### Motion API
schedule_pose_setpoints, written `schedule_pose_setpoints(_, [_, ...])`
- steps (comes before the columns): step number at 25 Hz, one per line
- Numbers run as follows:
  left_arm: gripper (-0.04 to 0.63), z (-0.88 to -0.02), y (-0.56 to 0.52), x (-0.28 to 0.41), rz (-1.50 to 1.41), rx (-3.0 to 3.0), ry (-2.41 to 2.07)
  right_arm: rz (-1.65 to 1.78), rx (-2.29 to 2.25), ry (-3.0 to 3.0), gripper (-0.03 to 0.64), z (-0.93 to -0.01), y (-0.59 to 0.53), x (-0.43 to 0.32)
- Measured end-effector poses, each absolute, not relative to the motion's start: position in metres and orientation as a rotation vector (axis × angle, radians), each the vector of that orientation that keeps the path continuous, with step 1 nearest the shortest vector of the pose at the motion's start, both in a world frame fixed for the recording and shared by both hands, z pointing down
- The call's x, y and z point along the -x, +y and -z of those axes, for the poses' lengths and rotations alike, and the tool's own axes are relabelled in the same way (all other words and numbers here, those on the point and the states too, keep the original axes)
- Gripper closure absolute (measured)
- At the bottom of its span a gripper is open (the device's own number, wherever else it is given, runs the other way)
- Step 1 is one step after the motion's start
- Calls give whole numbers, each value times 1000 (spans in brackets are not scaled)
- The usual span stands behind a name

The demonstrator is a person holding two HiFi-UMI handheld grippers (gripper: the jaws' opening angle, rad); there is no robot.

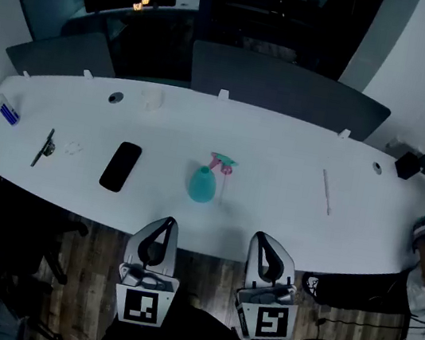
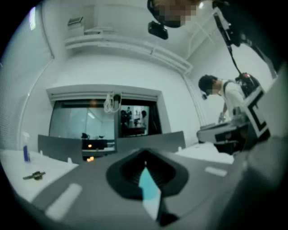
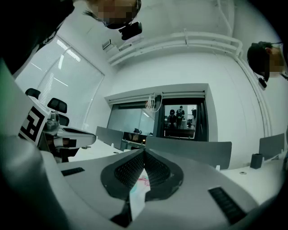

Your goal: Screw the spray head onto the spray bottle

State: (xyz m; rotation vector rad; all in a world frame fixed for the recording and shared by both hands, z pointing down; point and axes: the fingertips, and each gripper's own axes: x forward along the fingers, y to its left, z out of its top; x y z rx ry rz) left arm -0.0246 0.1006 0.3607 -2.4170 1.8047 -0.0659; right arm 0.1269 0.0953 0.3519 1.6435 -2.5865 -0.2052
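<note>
- Left gripper [image 1: 165, 223] and right gripper [image 1: 263, 238]: we hold both level at the table's [image 1: 285, 218] near edge, jaws pressed together, gripping nothing.
- Spray bottle [image 1: 202, 184]: mid-table, ahead between both, nearer the left; neck points away from us.
- Spray head [image 1: 222, 163]: at that neck, not yet screwed on, we judge.

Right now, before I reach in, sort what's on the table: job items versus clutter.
For the job: spray bottle; spray head.
Lying about: black phone; white stick; small blue bottle; small dark tool.
</note>
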Motion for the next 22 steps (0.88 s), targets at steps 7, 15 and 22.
schedule_pose_setpoints(7, [589, -369, 66, 35, 73, 2433, 1827, 161, -1641, -2579, 618, -362, 58, -120])
schedule_pose_setpoints(15, [589, -375, -1, 45, 128, 2499, 1702, 70, -1620, -2521, 618, -375, -16, -102])
schedule_pose_setpoints(22, [589, -391, -49, 55, 186, 2557, 1608, -3, -1635, -2464, 618, -396, -64, -87])
